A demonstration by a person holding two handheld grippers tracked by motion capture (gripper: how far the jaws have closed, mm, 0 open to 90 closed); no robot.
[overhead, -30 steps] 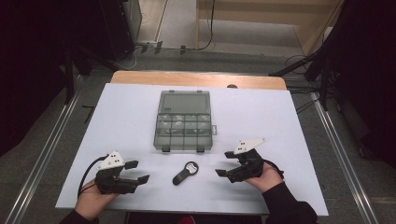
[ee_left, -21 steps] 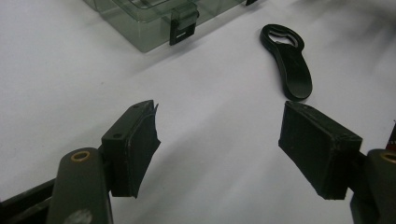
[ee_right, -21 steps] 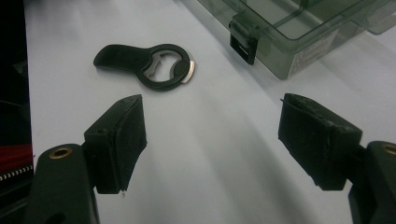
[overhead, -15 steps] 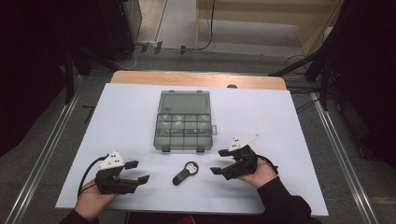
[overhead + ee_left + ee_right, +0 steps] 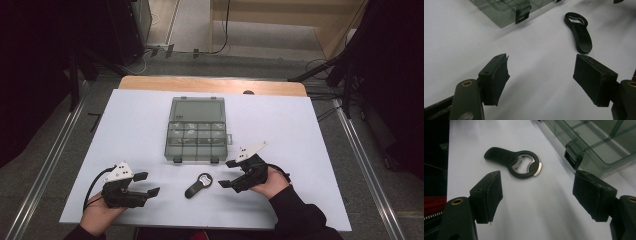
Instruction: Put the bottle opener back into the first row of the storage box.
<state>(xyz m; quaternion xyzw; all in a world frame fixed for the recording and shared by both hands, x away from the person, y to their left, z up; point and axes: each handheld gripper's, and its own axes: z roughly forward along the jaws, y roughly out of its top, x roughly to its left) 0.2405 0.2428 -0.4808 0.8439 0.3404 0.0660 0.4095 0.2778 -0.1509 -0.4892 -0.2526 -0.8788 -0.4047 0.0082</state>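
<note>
My right gripper (image 5: 224, 173) gaped, released, near the flat black plastic bottle opener (image 5: 197, 185) lying on the white table (image 5: 300, 130) between my 2 grippers. Its own view revealed the opener's metal insert. My left gripper (image 5: 150, 183) gaped, too.

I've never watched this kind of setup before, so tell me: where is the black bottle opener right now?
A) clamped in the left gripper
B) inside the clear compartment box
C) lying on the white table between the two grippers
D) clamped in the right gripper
C: the bottle opener lies flat on the table, between the open left gripper and open right gripper, outside the box.
</note>
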